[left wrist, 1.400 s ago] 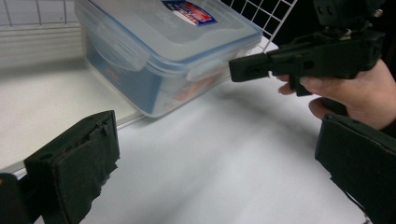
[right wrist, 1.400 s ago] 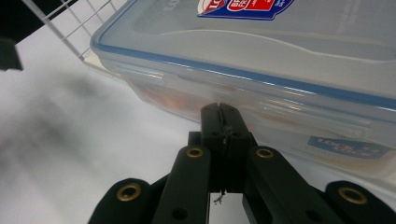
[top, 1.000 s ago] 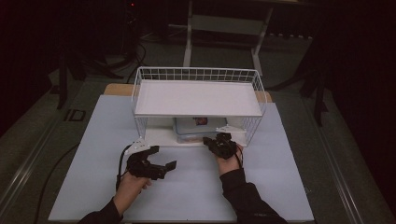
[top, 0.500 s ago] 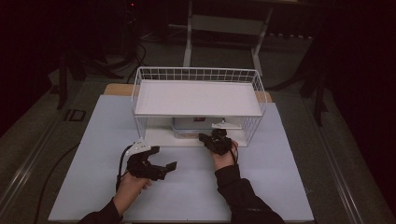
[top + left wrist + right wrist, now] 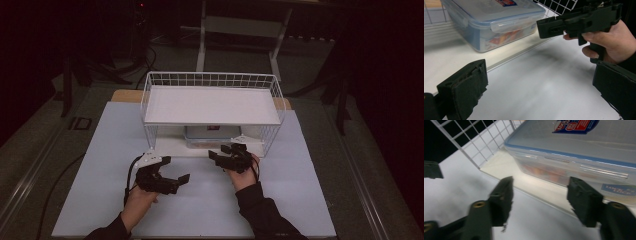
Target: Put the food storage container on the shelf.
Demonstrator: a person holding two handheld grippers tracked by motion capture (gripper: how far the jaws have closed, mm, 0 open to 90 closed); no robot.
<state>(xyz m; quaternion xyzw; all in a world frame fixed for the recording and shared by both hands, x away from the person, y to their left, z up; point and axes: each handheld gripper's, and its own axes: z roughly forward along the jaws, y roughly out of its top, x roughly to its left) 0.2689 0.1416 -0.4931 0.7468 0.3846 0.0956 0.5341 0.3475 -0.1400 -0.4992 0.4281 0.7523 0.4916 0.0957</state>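
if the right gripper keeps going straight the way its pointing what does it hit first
Most likely the clear lidded container on the rack's lower shelf. The open right gripper points at its front wall; nothing lies between.

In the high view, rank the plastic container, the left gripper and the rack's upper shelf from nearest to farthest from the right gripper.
1. Plastic container: just beyond the right gripper, on the rack's lower level.
2. Left gripper: to its left, on the table.
3. Upper shelf: above and beyond the container.
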